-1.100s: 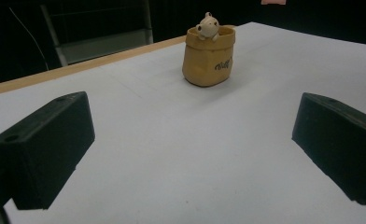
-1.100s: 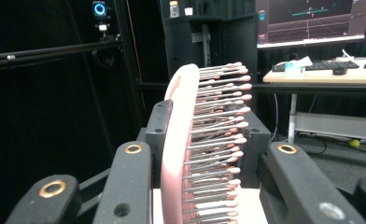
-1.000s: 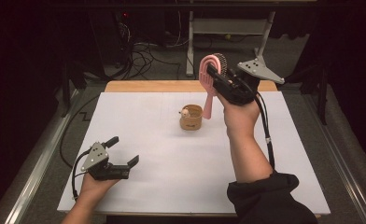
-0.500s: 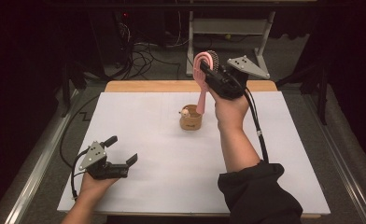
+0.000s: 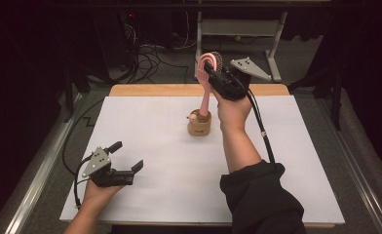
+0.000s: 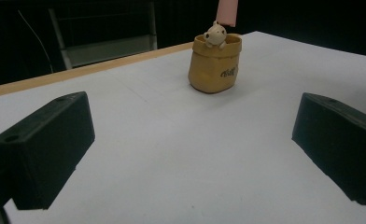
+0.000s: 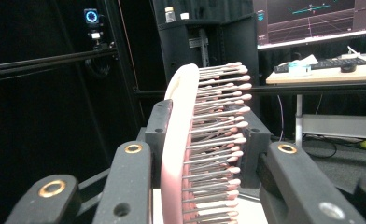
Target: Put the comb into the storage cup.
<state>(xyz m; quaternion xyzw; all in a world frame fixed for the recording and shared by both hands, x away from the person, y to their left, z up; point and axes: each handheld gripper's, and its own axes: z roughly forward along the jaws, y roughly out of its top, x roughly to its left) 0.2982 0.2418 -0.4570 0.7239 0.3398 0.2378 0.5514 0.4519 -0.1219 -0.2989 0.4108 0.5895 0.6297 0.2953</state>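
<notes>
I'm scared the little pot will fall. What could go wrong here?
1. The pink bristled hairbrush, gripped at its head by the right gripper, has its handle tip at the small tan pot with the animal figure; a sideways nudge might tip the pot.
2. The grip sits across the bristles, so the brush might slip or twist.
3. The left gripper rests open, far away, so nothing steadies the pot.

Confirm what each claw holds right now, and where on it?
Right claw: shut on the pink hairbrush, gripped at the bristled head, handle pointing down into the small tan holder. Left claw: open, nothing held.
</notes>
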